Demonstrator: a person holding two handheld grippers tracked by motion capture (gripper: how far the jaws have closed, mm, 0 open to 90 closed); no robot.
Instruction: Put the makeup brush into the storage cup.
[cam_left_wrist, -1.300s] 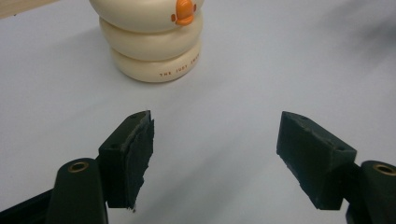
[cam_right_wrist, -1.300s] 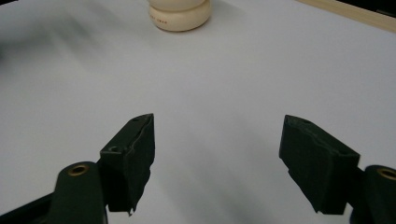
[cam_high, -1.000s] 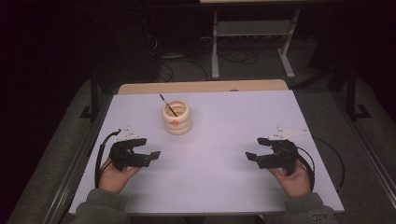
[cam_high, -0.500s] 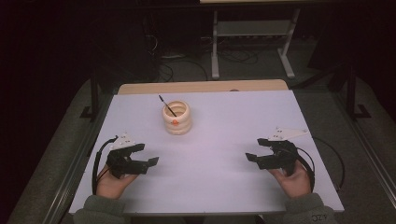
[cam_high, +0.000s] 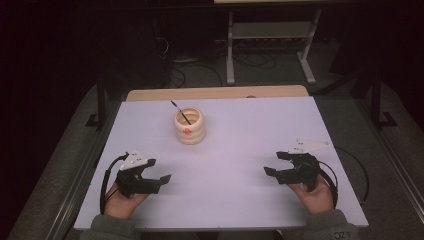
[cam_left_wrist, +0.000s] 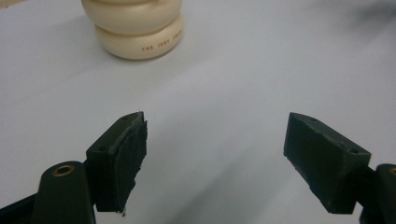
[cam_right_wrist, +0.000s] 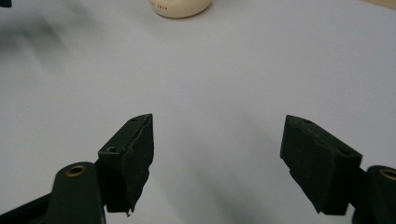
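A cream ribbed pot (cam_high: 189, 126) with an orange mark stands at the middle back of the white table (cam_high: 240, 130), and a thin dark stick (cam_high: 180, 112) leans out of it. The pot's lower part is at the top of the left gripper view (cam_left_wrist: 135, 28) and at the top edge of the right gripper view (cam_right_wrist: 180, 7). My left gripper (cam_high: 159, 170) rests open near the front left, its jaws wide apart with nothing between them (cam_left_wrist: 212, 140). My right gripper (cam_high: 275, 163) sits open at the front right, likewise holding nothing (cam_right_wrist: 217, 140).
A strip of bare wood (cam_high: 215, 93) runs along the table's far edge. Behind it on the dark floor are a metal stand (cam_high: 270, 45) and loose cables (cam_high: 190, 75). Black cables (cam_high: 357, 170) trail from both grippers over the table.
My left gripper has drawn back toward the front edge and a little lower in view. The right gripper has held still. Both stay open.
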